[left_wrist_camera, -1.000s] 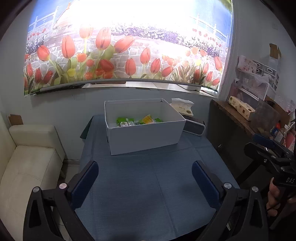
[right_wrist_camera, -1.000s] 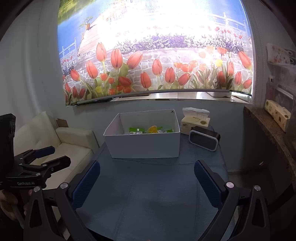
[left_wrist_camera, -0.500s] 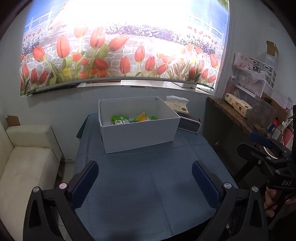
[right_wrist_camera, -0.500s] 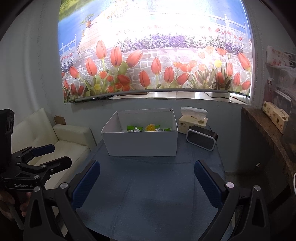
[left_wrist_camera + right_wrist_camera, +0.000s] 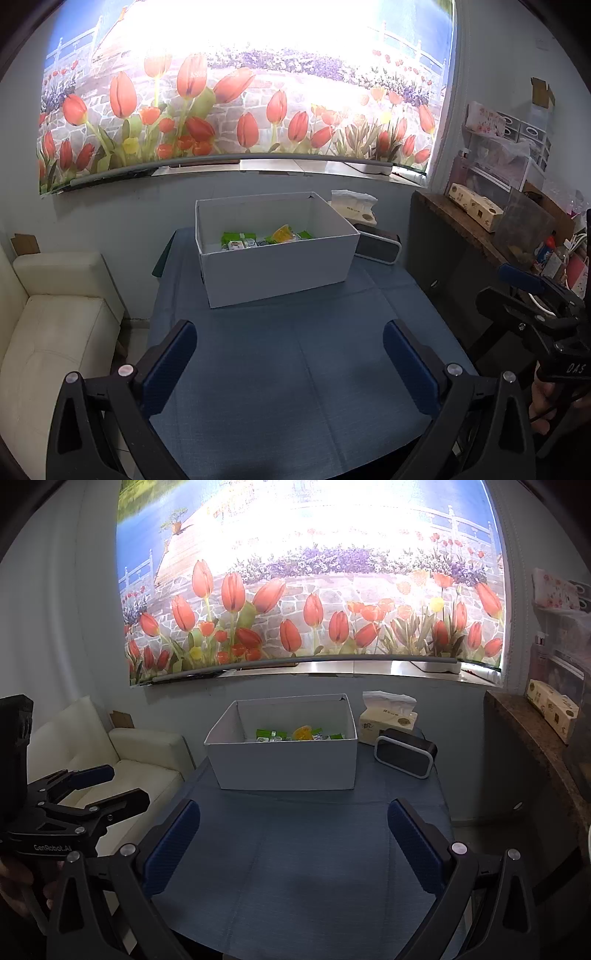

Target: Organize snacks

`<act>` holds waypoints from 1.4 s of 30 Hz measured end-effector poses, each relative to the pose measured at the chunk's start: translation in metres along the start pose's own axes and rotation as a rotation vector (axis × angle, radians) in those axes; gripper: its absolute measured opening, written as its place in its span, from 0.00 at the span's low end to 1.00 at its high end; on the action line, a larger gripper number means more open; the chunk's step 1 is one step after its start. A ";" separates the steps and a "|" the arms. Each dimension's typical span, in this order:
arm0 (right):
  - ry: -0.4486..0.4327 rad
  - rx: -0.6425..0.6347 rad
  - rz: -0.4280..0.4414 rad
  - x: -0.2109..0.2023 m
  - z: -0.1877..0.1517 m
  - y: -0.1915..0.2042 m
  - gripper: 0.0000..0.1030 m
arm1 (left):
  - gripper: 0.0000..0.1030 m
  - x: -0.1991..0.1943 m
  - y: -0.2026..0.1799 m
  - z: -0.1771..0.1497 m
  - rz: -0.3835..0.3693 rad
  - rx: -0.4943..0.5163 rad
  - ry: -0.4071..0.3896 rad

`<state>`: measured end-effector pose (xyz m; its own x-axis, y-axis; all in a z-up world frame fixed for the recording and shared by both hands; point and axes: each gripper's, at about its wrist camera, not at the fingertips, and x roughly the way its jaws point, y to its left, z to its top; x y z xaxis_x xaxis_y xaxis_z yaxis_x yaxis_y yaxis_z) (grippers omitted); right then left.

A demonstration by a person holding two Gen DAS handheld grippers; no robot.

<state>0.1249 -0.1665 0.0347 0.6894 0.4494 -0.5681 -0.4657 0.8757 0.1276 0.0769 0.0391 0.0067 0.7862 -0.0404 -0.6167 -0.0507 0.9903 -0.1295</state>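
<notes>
A white open box stands at the far side of the blue-covered table; it also shows in the right wrist view. Green and yellow snack packets lie inside it, partly hidden by its front wall; they also show in the right wrist view. My left gripper is open and empty above the table's near part. My right gripper is open and empty too, at about the same distance from the box. Each gripper shows at the edge of the other's view.
A tissue box and a dark speaker sit right of the white box. A cream sofa stands left of the table. A wooden counter with boxes and clutter runs along the right. A tulip mural covers the wall.
Both views shifted slightly; the box sits a little further off and lower left in the left wrist view. Both grippers stayed open and empty.
</notes>
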 end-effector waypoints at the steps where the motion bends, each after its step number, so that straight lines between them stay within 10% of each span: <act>1: -0.002 0.000 0.000 0.000 0.000 0.000 1.00 | 1.00 0.000 0.000 0.000 0.000 0.000 0.002; 42: -0.013 -0.004 0.014 -0.005 0.004 -0.002 1.00 | 1.00 -0.002 -0.001 -0.001 -0.010 0.016 0.002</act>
<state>0.1247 -0.1697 0.0402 0.6899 0.4641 -0.5555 -0.4777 0.8685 0.1323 0.0751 0.0378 0.0076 0.7853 -0.0504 -0.6171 -0.0334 0.9918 -0.1236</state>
